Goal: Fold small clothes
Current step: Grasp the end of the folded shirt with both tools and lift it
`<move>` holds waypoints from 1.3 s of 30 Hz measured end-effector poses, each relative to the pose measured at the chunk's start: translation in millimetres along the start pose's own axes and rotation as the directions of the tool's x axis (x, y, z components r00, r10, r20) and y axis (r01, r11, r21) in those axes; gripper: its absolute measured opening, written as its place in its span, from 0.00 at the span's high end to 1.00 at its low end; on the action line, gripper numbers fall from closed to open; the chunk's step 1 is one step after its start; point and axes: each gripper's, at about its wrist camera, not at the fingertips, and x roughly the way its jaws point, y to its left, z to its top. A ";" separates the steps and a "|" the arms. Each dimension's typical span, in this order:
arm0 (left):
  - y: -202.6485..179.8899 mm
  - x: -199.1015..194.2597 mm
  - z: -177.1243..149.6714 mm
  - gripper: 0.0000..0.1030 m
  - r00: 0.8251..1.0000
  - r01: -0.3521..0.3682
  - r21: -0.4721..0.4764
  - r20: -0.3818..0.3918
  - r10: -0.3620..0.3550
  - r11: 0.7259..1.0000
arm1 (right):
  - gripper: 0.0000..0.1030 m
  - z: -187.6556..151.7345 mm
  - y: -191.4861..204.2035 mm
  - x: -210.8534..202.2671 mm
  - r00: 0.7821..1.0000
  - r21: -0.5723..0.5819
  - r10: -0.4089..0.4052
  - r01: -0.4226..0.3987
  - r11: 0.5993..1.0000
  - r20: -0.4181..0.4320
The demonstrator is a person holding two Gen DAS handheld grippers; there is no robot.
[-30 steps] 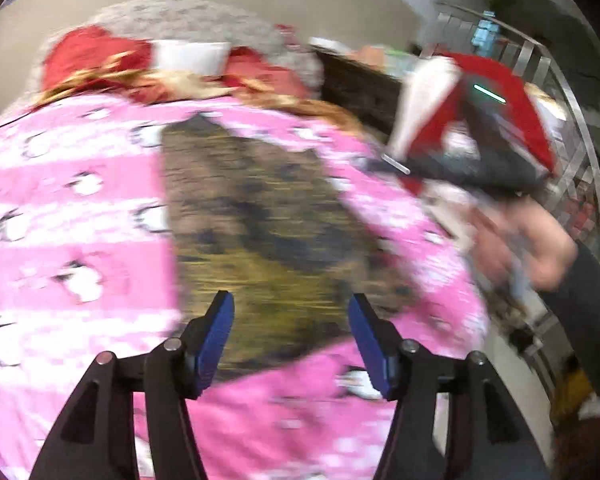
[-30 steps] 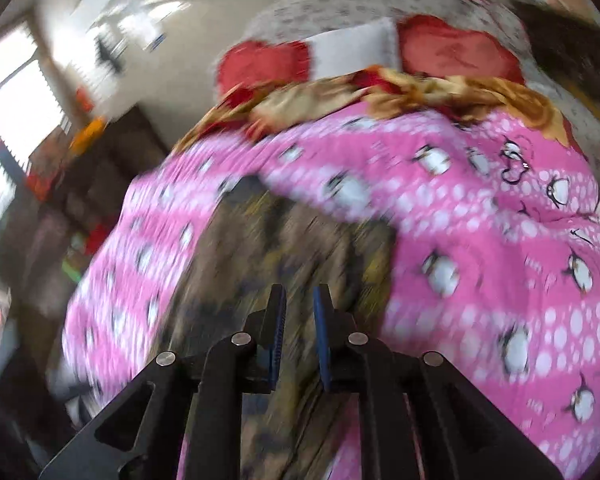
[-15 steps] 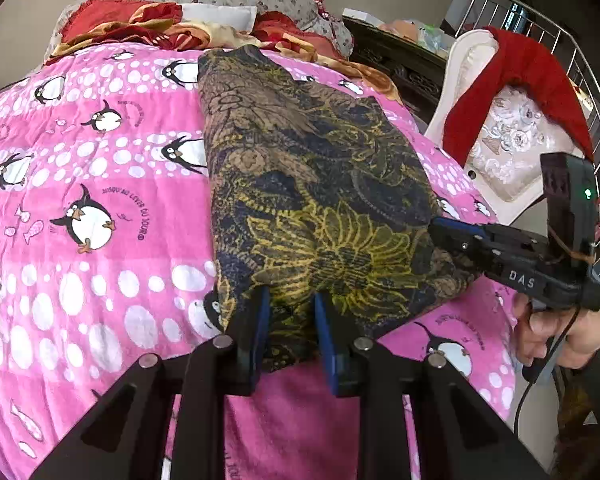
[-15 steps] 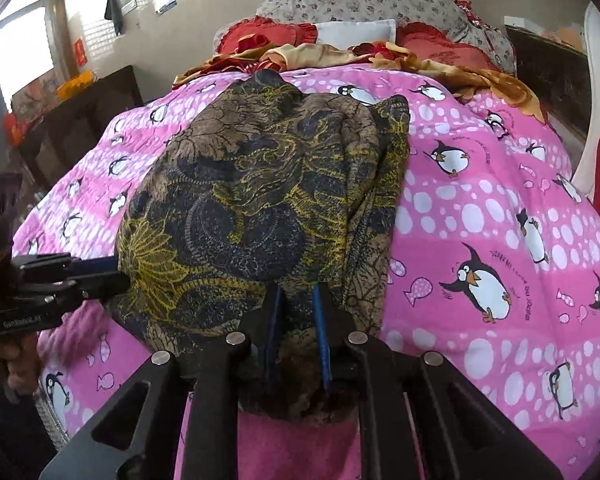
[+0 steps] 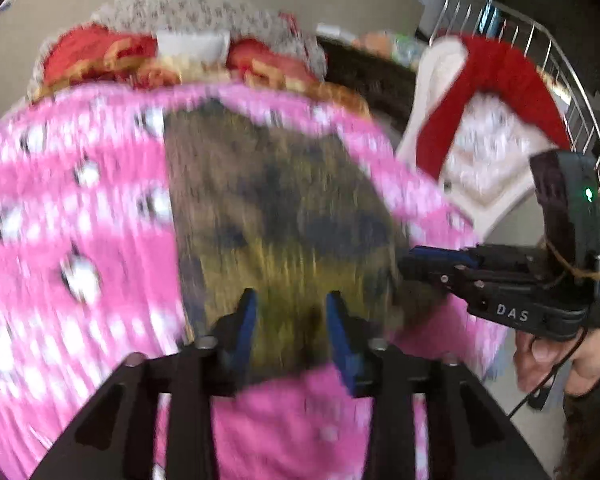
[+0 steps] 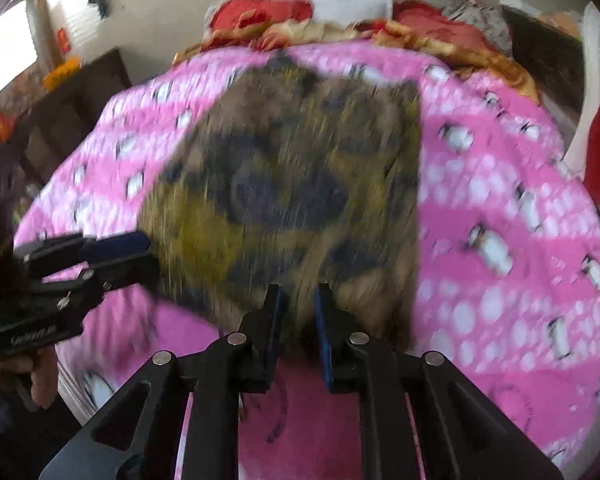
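Observation:
A dark garment with a brown and yellow flower print [image 5: 276, 216] lies spread on the pink penguin bedspread [image 5: 80, 248]; it also shows in the right wrist view [image 6: 300, 184]. Both views are motion-blurred. My left gripper [image 5: 292, 320] is open over the garment's near edge, with nothing between its blue pads. My right gripper [image 6: 298, 312] has its jaws a little apart at the garment's near right edge; cloth shows between them, but I cannot tell whether they pinch it. Each gripper shows side-on in the other's view, the right [image 5: 440, 260] and the left [image 6: 116, 244].
Red and gold pillows and bedding [image 5: 188, 60] lie at the head of the bed. A white chair with a red cloth [image 5: 492, 100] and a metal rail stand to the right. Dark wooden furniture [image 6: 60, 120] stands to the left of the bed.
Half a second ago both grippers were shut on the garment's near edge. The left has opened wide and let go; the right jaws have parted slightly. Both views are now blurred by motion.

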 end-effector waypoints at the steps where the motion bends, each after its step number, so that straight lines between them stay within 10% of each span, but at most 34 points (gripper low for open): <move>1: 4.2 1.9 17.8 0.41 0.999 -0.012 -0.017 0.030 0.012 1.000 | 0.98 11.9 -1.6 -7.3 0.999 0.011 -0.004 0.003 1.000 0.050; 15: 57.2 103.6 164.9 0.39 0.945 -0.287 -0.262 0.079 0.317 0.921 | 0.88 141.3 -36.8 50.8 0.954 0.331 -0.250 0.184 0.926 0.166; 19: 69.2 157.9 150.2 0.39 0.947 -0.321 -0.206 -0.080 0.311 0.924 | 0.88 148.4 -51.8 94.5 0.979 0.332 -0.184 0.145 0.932 0.089; 27: 84.9 173.9 144.2 0.27 0.960 -0.280 -0.244 -0.074 0.270 0.928 | 0.88 129.5 -74.1 123.6 0.991 0.350 -0.091 0.050 0.935 0.103; 39: 48.6 56.2 103.1 0.29 0.982 -0.190 -0.117 -0.026 0.188 0.975 | 0.88 105.0 -39.8 30.3 0.979 0.145 -0.057 0.029 0.989 0.194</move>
